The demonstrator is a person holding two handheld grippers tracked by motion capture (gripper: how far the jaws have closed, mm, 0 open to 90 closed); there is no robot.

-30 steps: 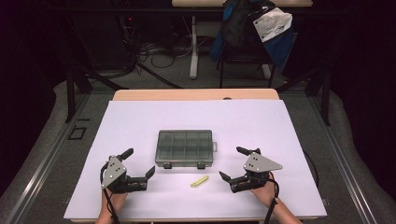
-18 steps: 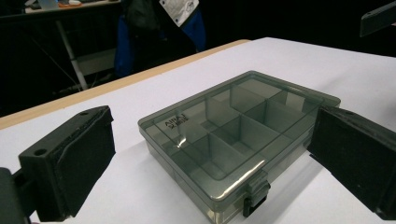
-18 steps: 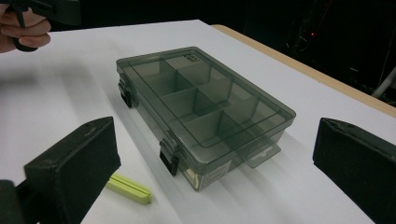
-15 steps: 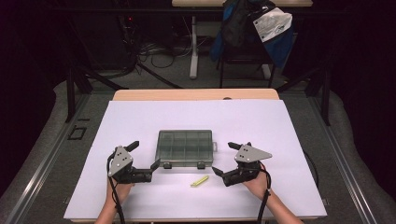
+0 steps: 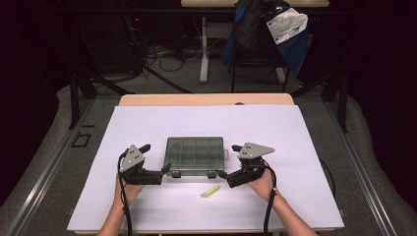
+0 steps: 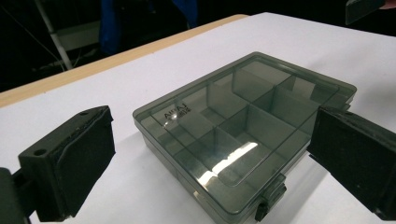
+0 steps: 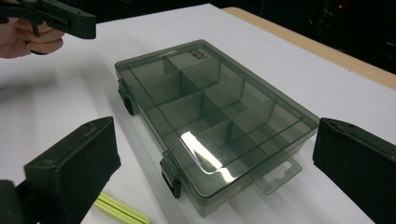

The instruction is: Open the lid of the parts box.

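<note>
A smoky grey clear compartment box (image 5: 195, 156) lies shut in the middle of the white table top (image 5: 206, 123), two dark latches on its near side. My left gripper (image 5: 156, 157) is open at the box's left near corner, jaws on either side of that corner. My right gripper (image 5: 227, 160) is open at the right near corner, next to the box's hang tab. In the left gripper view the box (image 6: 243, 135) lies between my spread pads (image 6: 74, 158). The right gripper view has the box (image 7: 210, 116) between its pads (image 7: 79, 163) as well. Neither gripper touches it.
A thin yellow-green strip (image 5: 210, 191) lies on the table just in front of the box; the same strip (image 7: 121, 211) is by the right gripper's left jaw. Beyond the table's wooden far edge (image 5: 206, 100) stand a chair with a blue bag (image 5: 270, 29) and cables.
Both grippers have moved forward and inward from near the table's front edge up to the box's two near corners. They stay open. The box and the strip have not moved.
</note>
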